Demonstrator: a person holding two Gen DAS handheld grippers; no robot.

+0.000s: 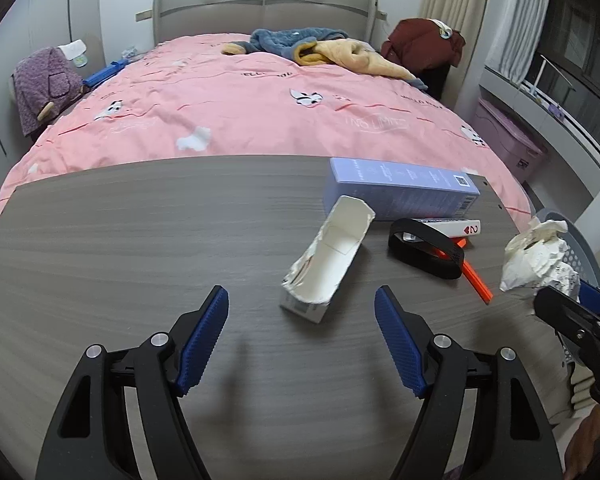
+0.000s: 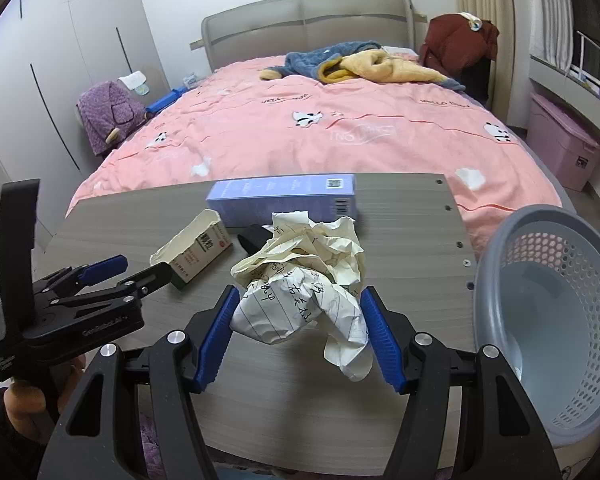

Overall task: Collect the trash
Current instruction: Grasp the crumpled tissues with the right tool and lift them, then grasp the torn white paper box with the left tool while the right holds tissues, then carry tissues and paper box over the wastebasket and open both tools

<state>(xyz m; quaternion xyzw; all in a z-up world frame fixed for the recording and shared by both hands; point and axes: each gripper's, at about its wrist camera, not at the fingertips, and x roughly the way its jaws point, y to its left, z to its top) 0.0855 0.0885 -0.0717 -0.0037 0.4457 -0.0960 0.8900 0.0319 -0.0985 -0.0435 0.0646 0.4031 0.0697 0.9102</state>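
My right gripper (image 2: 298, 298) is shut on a crumpled wad of lined paper (image 2: 300, 280) and holds it above the grey table (image 2: 400, 220), left of the grey mesh basket (image 2: 548, 320). The paper also shows at the right in the left wrist view (image 1: 540, 256). My left gripper (image 1: 302, 300) is open and empty over the table, just short of a torn white carton (image 1: 328, 256) lying on its side. The carton also shows in the right wrist view (image 2: 194, 250).
A lilac box (image 1: 400, 194) lies at the table's far edge. A black strap (image 1: 428, 252), an orange pen (image 1: 476, 280) and a playing card (image 1: 456, 228) lie right of the carton. A pink bed (image 1: 240, 108) stands behind the table.
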